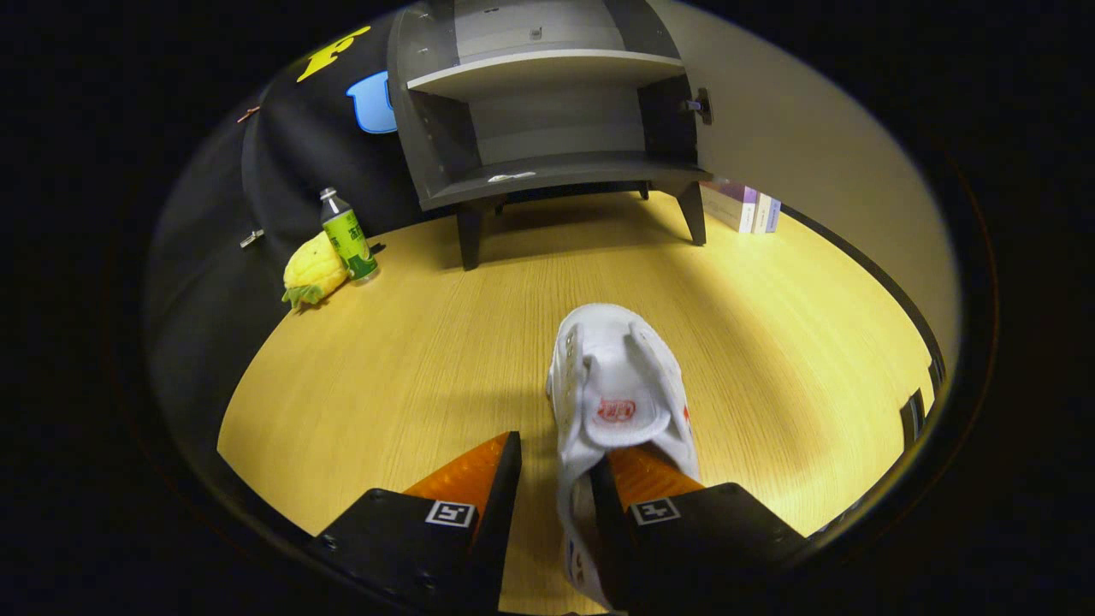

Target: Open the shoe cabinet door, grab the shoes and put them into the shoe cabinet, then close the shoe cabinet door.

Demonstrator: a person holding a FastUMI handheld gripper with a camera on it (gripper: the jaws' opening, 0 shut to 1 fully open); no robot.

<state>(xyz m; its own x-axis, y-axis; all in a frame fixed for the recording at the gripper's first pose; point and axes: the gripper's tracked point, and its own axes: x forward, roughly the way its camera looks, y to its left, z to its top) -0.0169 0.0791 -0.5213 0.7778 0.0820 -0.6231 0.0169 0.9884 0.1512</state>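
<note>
Here's the gripper [554, 479], fingers spread well apart over the wooden table [411, 359]. The right finger dips into the opening of the white shoe [618, 385], seemingly against the inside of its wall; the left finger hangs clear outside, with bare table showing between it and the shoe's side. So nothing is clamped. The shoe points away from the fingers, toe towards the shoe cabinet [547, 111], which stands at the far end, well apart, its door [821, 137] swung wide to the right, shelves bare. Off to the left, a green bottle [346, 235] stands upright just beside a yellow plush toy [314, 271]. Some books [742, 205] lie by the cabinet's right leg.
</note>
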